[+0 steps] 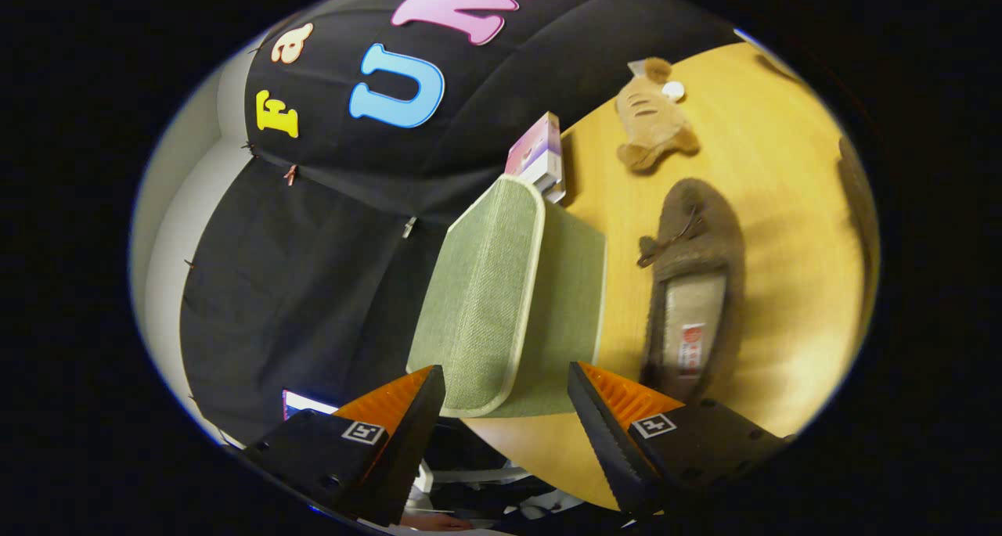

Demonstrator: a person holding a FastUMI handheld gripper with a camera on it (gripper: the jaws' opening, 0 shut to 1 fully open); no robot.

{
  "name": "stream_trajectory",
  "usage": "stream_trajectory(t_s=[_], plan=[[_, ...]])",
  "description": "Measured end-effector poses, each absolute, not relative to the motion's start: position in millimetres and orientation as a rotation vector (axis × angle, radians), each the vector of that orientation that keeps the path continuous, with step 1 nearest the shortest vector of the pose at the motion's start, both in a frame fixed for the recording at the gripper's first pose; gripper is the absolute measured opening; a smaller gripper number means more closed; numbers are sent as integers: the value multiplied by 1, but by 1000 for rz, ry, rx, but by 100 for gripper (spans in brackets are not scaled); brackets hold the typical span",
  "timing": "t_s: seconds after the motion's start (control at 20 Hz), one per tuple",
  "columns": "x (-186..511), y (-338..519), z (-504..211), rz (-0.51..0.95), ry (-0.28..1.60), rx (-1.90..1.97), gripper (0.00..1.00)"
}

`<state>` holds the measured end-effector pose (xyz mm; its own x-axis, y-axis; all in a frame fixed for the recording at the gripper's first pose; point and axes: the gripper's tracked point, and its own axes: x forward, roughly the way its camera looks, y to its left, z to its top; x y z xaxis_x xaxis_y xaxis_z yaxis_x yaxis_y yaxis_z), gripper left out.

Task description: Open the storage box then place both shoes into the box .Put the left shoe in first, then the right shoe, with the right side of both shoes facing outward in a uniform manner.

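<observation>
A green fabric storage box [501, 285] with cream trim stands on the wooden table [775, 168], its lid down. My gripper [505, 372] is open, and the near end of the box lies in the gap between the fingertips; I cannot tell whether they touch it. Beside the box lies a brown fuzzy shoe [693, 278] with a bow, its opening and insole facing me, just beyond one finger. A sliver of a second brown shoe [857, 184] shows farther off on the same side. The whole scene appears turned on its side.
A tan plush toy [651, 113] lies on the table beyond the shoe. A small pink and white carton [538, 154] stands just behind the storage box, against the black cloth wall. The table's near edge runs under my fingers.
</observation>
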<state>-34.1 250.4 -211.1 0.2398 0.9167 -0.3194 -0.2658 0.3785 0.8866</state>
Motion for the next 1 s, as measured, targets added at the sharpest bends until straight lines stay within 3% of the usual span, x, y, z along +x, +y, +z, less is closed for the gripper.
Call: stream_trajectory(t_s=[0.25,0.6,0.7,1.0], plan=[[-46,288,-220,1091,1121,973,98],[-41,301,-206,1096,1234,1226,95],[-42,297,-203,1084,1248,1230,77],[-46,289,-161,1115,1251,1322,71]])
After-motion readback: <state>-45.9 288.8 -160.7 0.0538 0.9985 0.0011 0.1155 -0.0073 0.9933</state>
